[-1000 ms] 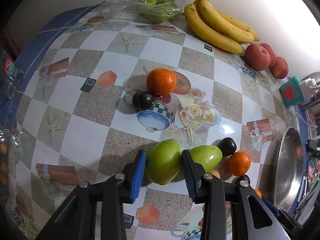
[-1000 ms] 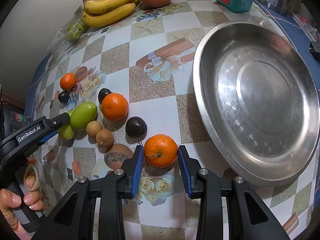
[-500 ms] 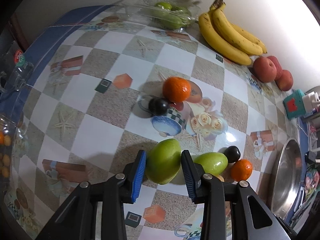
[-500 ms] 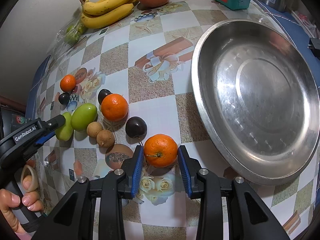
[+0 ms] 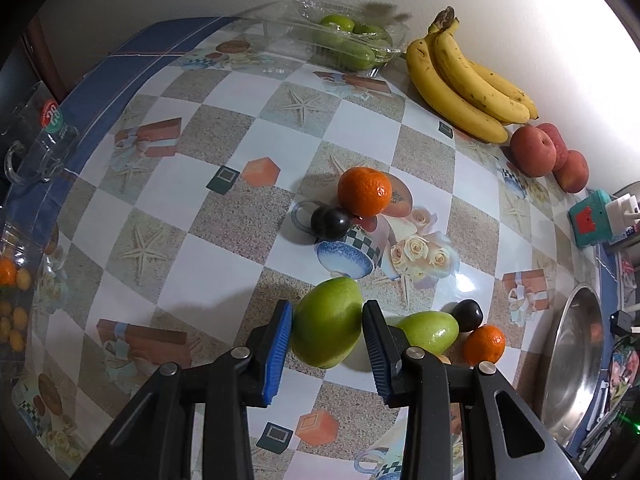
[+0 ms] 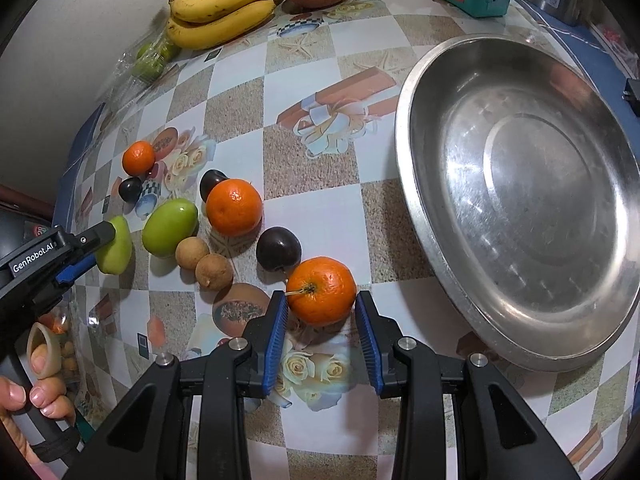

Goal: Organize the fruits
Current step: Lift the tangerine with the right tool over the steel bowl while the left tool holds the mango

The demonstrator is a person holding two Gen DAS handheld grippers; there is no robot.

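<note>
My left gripper [image 5: 327,312] is shut on a green mango [image 5: 328,322], its blue pads pressing on both sides. From the right wrist the same mango [image 6: 116,246] shows at the tip of that gripper, held by a person's hand [image 6: 36,392]. My right gripper [image 6: 321,300] is shut on an orange [image 6: 321,290] just left of the steel basin [image 6: 520,200], which holds nothing. On the table lie a second green mango [image 6: 170,226], another orange [image 6: 234,208], a dark plum [image 6: 278,250] and two brown longans [image 6: 214,272].
Farther back lie an orange [image 5: 364,192] with a dark plum [image 5: 330,222]. Bananas [image 5: 468,92], peaches [image 5: 534,150] and a clear box of green fruit [image 5: 348,44] line the wall. A teal box [image 5: 590,220] stands at the right, a glass mug [image 5: 36,136] at the left edge.
The left gripper has rolled slightly and shifted the held mango a little away from the second green mango. The right gripper and its orange have stayed put.
</note>
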